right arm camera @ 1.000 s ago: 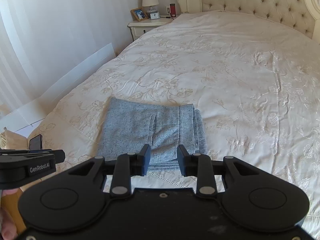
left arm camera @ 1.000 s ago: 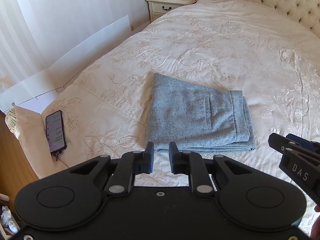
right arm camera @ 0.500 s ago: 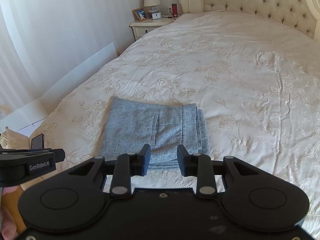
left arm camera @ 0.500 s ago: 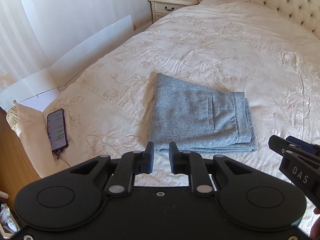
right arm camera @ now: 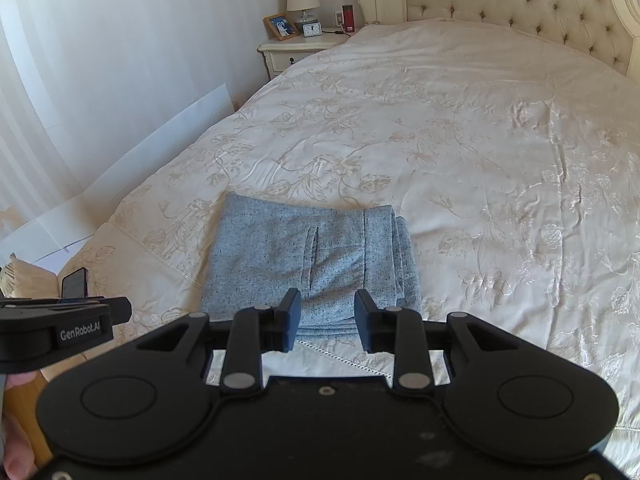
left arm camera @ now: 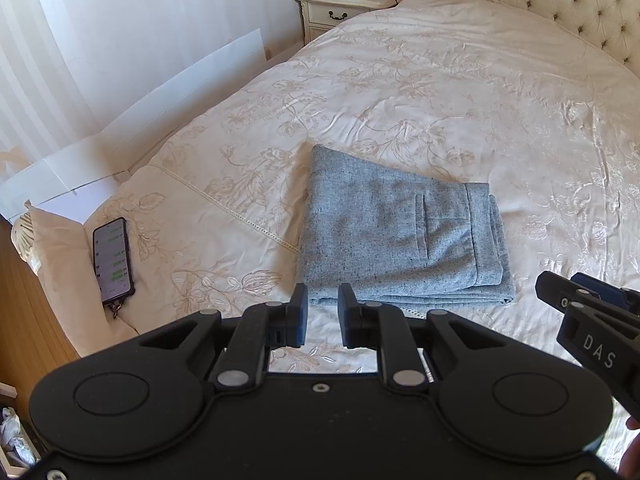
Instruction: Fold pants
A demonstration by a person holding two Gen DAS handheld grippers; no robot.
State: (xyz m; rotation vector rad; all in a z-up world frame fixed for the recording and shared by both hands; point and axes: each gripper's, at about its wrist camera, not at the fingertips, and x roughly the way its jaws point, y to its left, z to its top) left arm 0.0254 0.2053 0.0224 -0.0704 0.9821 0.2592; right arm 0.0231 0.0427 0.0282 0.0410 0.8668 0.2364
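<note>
Grey speckled pants (left arm camera: 396, 232) lie folded into a compact rectangle on the cream bedspread (left arm camera: 460, 92), waistband and pocket slit on the right side. They also show in the right wrist view (right arm camera: 312, 256). My left gripper (left arm camera: 322, 316) is open and empty, held above the bed just short of the pants' near edge. My right gripper (right arm camera: 327, 320) is open and empty, also hovering at the pants' near edge. Each gripper shows at the side of the other's view. Neither touches the cloth.
A phone (left arm camera: 113, 261) with a lit screen lies on a pillow at the bed's left corner. A nightstand (right arm camera: 296, 50) with a lamp, photo frame and clock stands by the tufted headboard (right arm camera: 520, 0). White boards lean on the wall at left.
Both grippers have pulled slightly back and up from the folded pants. The pants have not moved. Both stay open and empty.
</note>
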